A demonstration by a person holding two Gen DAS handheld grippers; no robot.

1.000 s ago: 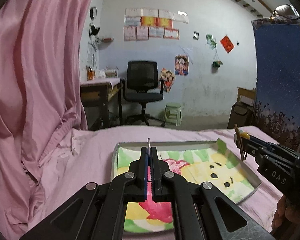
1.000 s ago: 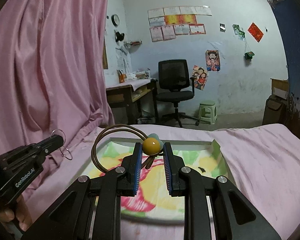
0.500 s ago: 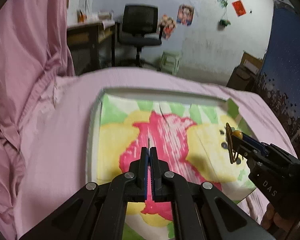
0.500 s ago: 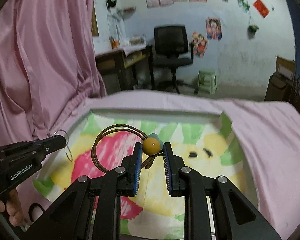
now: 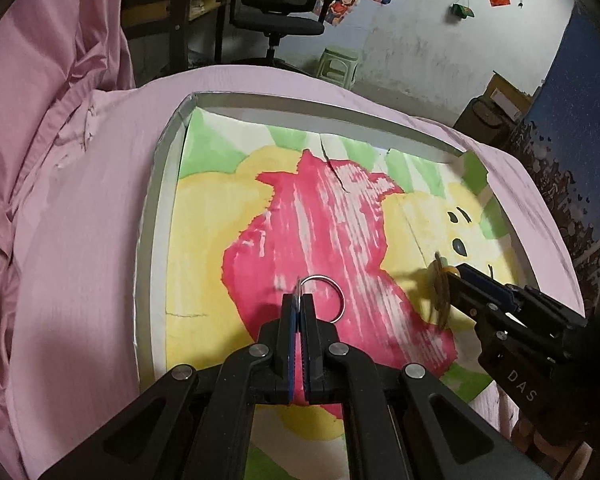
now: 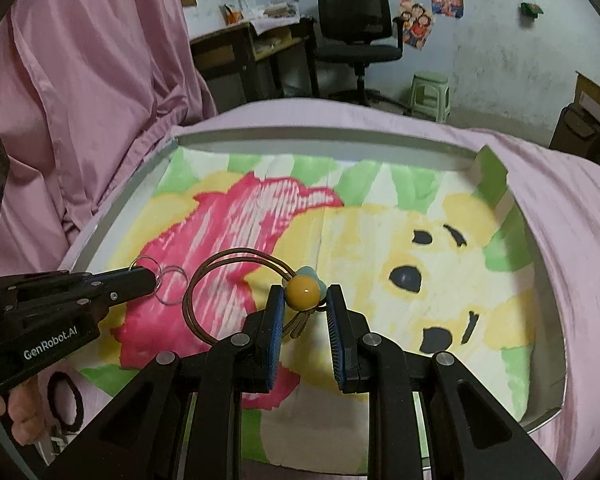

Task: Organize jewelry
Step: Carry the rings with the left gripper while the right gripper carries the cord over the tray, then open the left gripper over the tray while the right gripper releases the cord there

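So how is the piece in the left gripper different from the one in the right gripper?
The left gripper pinches thin silver rings, bare metal with no ornament. The right gripper grips a brown hair tie by its yellow bead, and its loop is wider than the rings. The left jaws are nearly shut; the right jaws stand a bead's width apart. Both pieces hang over the painted tray.

Shiny metal rings (image 5: 327, 295); glossy bead (image 6: 303, 290); matt pink cloth (image 5: 80, 240).
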